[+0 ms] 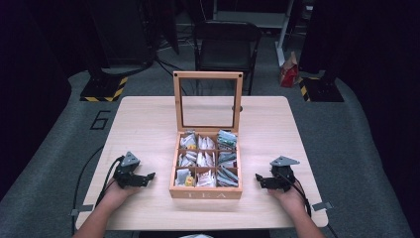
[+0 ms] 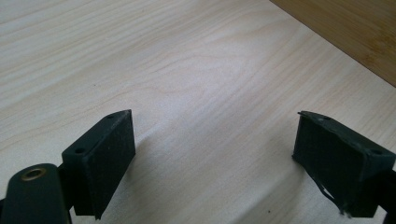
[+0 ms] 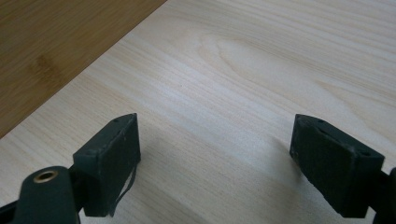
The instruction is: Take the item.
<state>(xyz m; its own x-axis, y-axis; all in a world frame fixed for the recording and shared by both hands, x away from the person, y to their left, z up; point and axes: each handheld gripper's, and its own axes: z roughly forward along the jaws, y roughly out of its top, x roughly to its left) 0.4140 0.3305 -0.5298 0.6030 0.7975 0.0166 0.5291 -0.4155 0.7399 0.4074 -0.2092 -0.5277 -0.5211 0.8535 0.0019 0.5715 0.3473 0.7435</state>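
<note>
Black claws (image 1: 151,176), pale wood-grain table (image 1: 143,124)

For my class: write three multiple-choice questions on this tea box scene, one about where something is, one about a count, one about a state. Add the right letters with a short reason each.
1. Where does the tea box stand relative to the two grippers?
A. Between them
B. Left of both
C. Right of both

2. How many compartments does the tea box have?
A. Four
B. Six
C. Nine

3. What state is the box's lid in?
A. Shut flat
B. Open and standing upright
C. Lying off beside the box

Answers:
1. A: in the high view the left gripper rests on the table at the box's left and the right gripper at its right.
2. C: the dividers form three rows of three, all holding tea bags.
3. B: the wooden frame with its clear pane rises from the box's far edge.
</note>
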